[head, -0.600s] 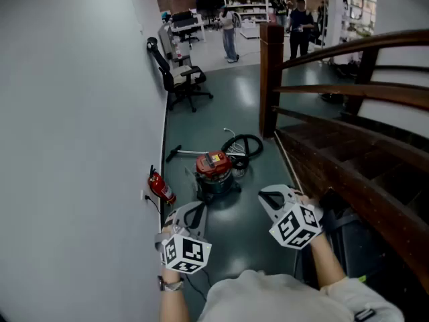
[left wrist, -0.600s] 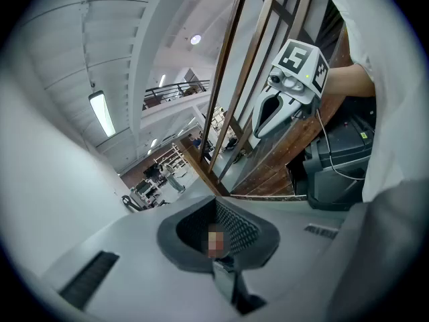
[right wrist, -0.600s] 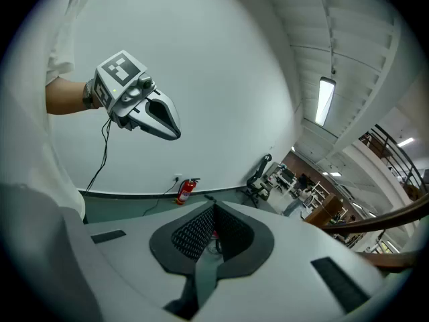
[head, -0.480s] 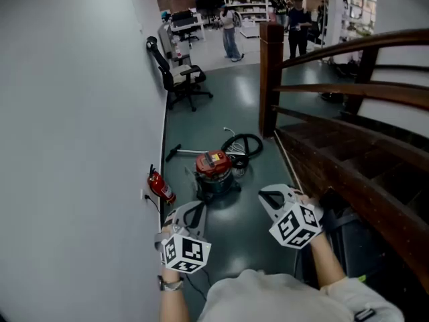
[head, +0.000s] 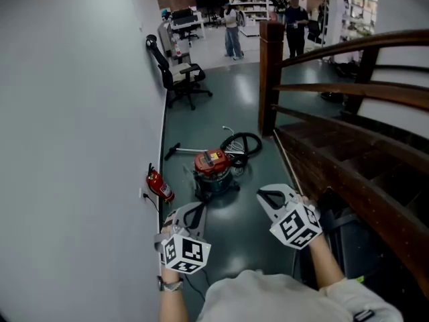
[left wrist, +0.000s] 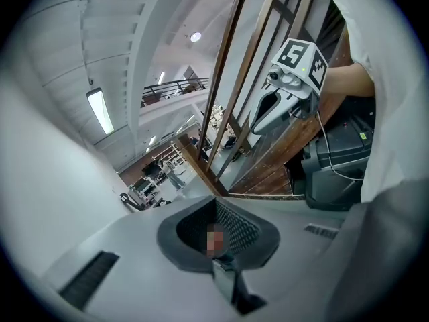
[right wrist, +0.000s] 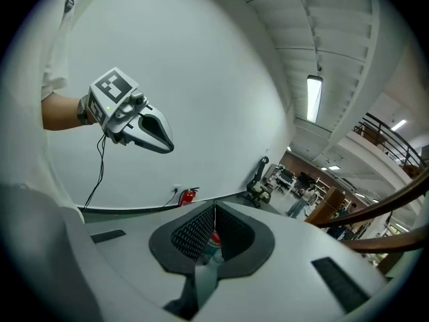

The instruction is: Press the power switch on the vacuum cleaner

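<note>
While the approach is judged not yet made, the red-lidded dark drum vacuum cleaner (head: 213,170) stands on the grey-green floor (head: 234,113) at 12 o'clock, well apart from both tools. Left gripper (head: 194,210) and right gripper (head: 265,196): 2 jaw pairs pressed together, nothing between, likely readied for poking the switch, itself too small to see. Red fire extinguisher (head: 159,186) at the vacuum's 9 o'clock. No brand legible

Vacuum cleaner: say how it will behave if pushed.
The vacuum looks squat and drum-shaped, so it probably won't tip. On the smooth floor it may slide a little; wheels aren't visible. Its coiled hose is likely floppy and could drag.
</note>
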The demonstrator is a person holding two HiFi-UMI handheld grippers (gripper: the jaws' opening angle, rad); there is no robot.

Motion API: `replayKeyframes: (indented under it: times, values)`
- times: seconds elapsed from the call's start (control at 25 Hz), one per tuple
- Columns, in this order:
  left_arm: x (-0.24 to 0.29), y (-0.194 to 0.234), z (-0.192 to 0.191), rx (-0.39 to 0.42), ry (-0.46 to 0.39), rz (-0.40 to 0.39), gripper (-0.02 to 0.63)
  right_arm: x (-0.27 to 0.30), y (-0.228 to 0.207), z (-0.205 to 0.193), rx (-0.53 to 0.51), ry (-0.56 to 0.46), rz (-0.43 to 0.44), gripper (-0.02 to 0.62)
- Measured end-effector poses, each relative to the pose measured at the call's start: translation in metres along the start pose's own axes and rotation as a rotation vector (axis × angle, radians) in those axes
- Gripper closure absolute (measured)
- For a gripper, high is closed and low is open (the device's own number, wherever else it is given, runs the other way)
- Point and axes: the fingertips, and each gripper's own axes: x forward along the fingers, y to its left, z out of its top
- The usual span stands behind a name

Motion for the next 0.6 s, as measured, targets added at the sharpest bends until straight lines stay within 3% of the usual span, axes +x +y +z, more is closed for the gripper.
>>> replayKeyframes:
  times: [0.36, 0.6]
  values:
    - [0.014, -0.006, 0.011, 0.008, 0.006, -0.005, 0.606, -0.005, -0.010, -0.009, 0.029, -0.013, 0.026, 0.568]
    - [0.029, -0.014, 0.021, 0.008, 0.011, -0.004, 0.606, -0.011, -0.023, -0.018, -0.007, -0.013, 0.031, 0.567]
